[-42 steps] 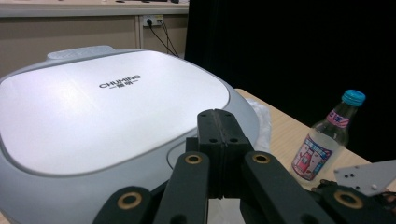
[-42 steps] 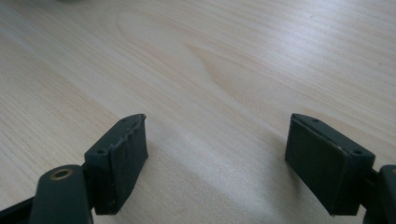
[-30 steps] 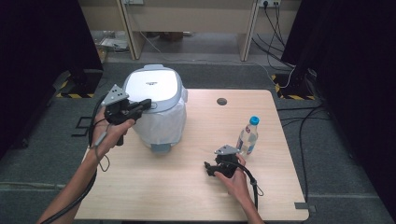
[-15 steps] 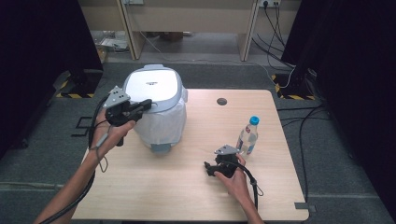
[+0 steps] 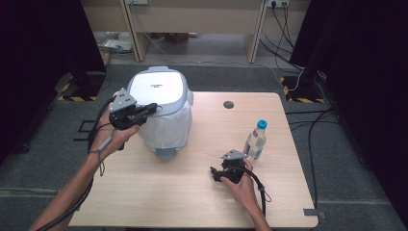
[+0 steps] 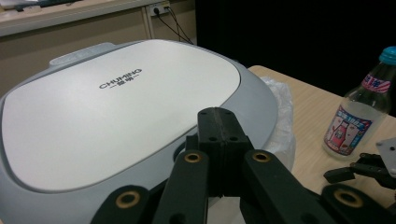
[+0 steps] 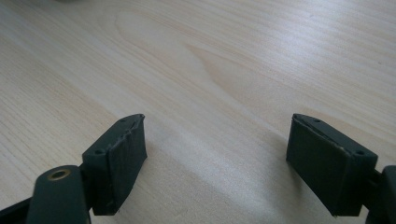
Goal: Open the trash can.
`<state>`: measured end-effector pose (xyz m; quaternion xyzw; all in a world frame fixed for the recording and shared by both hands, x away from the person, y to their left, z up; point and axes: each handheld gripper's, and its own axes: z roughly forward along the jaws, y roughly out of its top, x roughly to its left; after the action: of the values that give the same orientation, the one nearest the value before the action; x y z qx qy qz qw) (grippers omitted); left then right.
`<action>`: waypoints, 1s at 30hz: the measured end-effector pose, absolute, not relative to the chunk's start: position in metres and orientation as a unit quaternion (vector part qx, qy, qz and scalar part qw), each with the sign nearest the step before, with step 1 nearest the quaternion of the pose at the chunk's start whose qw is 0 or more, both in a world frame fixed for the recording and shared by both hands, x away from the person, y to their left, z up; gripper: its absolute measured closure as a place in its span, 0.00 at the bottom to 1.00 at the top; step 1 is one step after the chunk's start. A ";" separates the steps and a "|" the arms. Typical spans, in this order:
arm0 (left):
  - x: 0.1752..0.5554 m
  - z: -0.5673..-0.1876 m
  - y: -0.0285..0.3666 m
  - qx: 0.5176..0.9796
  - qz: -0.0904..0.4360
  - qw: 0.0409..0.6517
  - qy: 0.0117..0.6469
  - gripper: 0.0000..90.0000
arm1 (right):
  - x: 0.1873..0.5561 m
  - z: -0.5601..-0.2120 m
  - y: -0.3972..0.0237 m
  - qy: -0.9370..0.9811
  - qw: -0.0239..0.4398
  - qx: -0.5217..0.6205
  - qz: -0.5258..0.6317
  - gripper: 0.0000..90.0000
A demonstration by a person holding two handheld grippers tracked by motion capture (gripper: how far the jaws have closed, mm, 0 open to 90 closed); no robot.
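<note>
Up close, left claw (image 6: 219,135) closed at cooker lid (image 6: 121,107); label legible.

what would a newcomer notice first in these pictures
The big white and grey rice cooker stands at the table's far left, lid down, with the left gripper shut at its lid edge. A clear bottle with a blue cap stands right, just beyond the open right gripper.

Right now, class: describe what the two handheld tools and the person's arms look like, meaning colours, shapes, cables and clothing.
Both tools are black. The left tool and right tool each carry a grey three-cornered plate on top and trail a black cable. The jaws are flat black blocks on black link arms with brass-coloured pivot rings, seen in both gripper views. The forearms are bare, no sleeves showing.
</note>
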<state>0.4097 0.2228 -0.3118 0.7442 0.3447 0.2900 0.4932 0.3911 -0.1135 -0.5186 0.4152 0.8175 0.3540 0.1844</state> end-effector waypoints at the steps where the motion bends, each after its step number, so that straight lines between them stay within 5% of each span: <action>1: 0.412 -0.312 0.225 0.743 0.276 0.500 0.348 0.99 | 0.391 -0.519 -0.113 0.817 0.184 0.416 0.354 0.22; 9: 0.417 -0.309 0.227 0.748 0.230 0.507 0.360 0.99 | 0.390 -0.519 -0.113 0.817 0.184 0.416 0.354 0.22; 18: 0.415 -0.309 0.224 0.749 0.242 0.506 0.352 0.99 | 0.389 -0.518 -0.113 0.818 0.182 0.417 0.353 0.22; 30: 0.395 -0.290 0.232 0.724 0.237 0.550 0.342 0.55 | 0.389 -0.518 -0.113 0.818 0.182 0.416 0.354 0.21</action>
<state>0.3946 0.2318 -0.2895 0.7238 0.3423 0.2367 0.5504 0.3894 -0.1133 -0.5185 0.4161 0.8177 0.3536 0.1821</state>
